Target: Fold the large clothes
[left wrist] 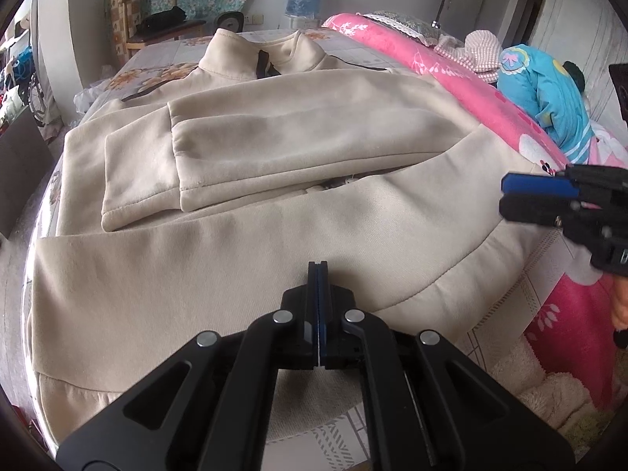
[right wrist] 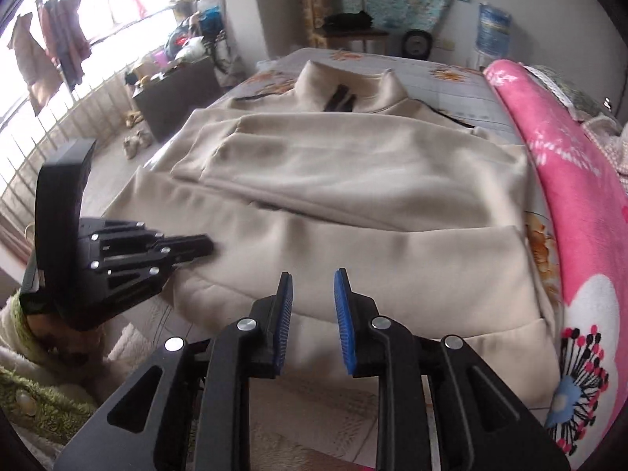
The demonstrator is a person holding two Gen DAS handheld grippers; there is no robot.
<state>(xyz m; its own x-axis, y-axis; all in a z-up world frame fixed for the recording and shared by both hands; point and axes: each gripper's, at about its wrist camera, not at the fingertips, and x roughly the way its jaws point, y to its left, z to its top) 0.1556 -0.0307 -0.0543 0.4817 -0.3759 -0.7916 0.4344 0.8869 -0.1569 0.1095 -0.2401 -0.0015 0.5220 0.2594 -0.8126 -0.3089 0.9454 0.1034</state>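
- Bed (left wrist: pixel 251 39): beige jacket (left wrist: pixel 274 149) lies flat, collar at far end.
- Both sleeves folded across chest; hem band turned up. Judged: final fold left.
- Left gripper (left wrist: pixel 318 267): jaws together over hem; whether they pinch cloth, cannot tell.
- Right gripper (right wrist: pixel 313 278): jaws parted, nothing between them.

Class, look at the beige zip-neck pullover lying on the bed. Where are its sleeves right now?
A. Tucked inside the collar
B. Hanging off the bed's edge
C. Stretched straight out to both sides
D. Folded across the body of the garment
D: both sleeves lie crossed over the body of the beige pullover, cuffs resting on its cloth.
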